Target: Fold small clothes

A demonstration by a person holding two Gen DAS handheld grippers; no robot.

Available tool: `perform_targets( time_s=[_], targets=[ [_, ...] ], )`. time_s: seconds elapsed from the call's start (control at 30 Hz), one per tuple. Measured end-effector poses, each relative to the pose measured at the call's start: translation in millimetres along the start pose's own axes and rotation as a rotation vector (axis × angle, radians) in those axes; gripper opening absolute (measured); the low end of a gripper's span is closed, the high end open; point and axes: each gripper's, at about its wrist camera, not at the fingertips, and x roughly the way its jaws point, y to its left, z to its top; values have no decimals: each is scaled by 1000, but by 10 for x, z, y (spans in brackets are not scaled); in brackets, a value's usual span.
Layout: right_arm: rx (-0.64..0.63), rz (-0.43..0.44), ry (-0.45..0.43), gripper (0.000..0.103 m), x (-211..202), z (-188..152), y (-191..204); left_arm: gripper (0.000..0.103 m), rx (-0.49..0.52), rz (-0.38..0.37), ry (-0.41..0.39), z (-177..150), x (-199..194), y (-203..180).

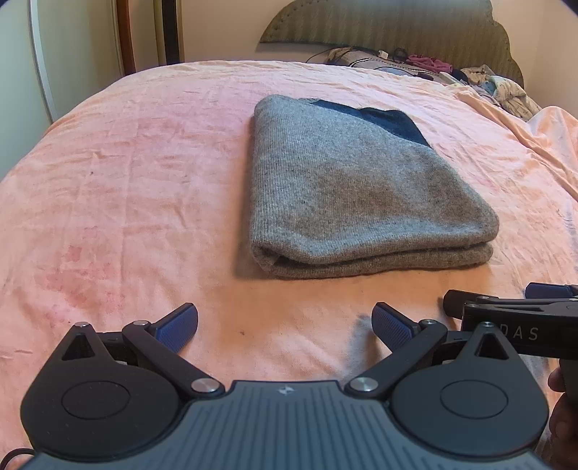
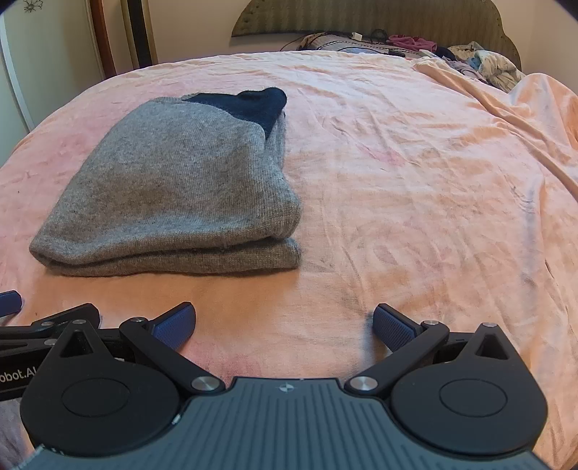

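Observation:
A grey knit garment (image 1: 346,188) with a dark blue part at its far end lies folded in a neat stack on the pink bedsheet (image 1: 126,173). It also shows in the right wrist view (image 2: 173,188), at the left. My left gripper (image 1: 285,325) is open and empty, low over the sheet just in front of the garment's near edge. My right gripper (image 2: 285,325) is open and empty, in front of and to the right of the garment. The right gripper's body shows at the right edge of the left wrist view (image 1: 513,318).
A padded headboard (image 1: 390,25) stands at the far end of the bed. A pile of loose clothes and cables (image 2: 469,61) lies at the far right by the headboard. A wall and a door frame (image 1: 144,32) are at the far left.

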Motion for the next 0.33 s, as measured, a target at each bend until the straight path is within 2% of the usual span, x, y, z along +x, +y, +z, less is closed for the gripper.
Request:
perform_targets(
  time_s=[0.33],
  targets=[
    [7,2,-15,103,-32,13,-14,103,-26,-1,-53,83,-116,100]
  ],
)
